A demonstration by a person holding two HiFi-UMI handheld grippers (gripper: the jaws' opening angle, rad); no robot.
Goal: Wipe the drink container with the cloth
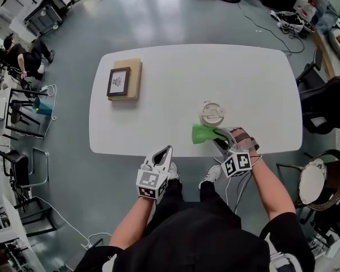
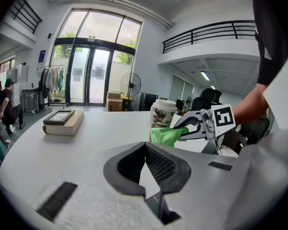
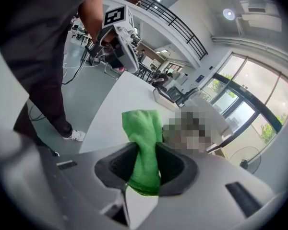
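Observation:
A white lidded drink cup [image 1: 212, 114] stands upright on the white table [image 1: 158, 123], near its front edge. My right gripper [image 1: 220, 134] is shut on a green cloth [image 1: 202, 133], which hangs just in front of the cup, close to its side. In the right gripper view the cloth [image 3: 142, 124] sticks out between the jaws, and a mosaic patch covers the cup. My left gripper [image 1: 165, 152] hovers at the table's front edge, left of the cup, shut and holding nothing. From the left gripper view the cup [image 2: 162, 114] and cloth [image 2: 167, 135] lie ahead to the right.
A framed picture on a tan book [image 1: 124, 79] lies at the table's far left. Office chairs [image 1: 323, 103] stand off the right end and a round stool [image 1: 314, 181] at the near right. Cables trail over the grey floor.

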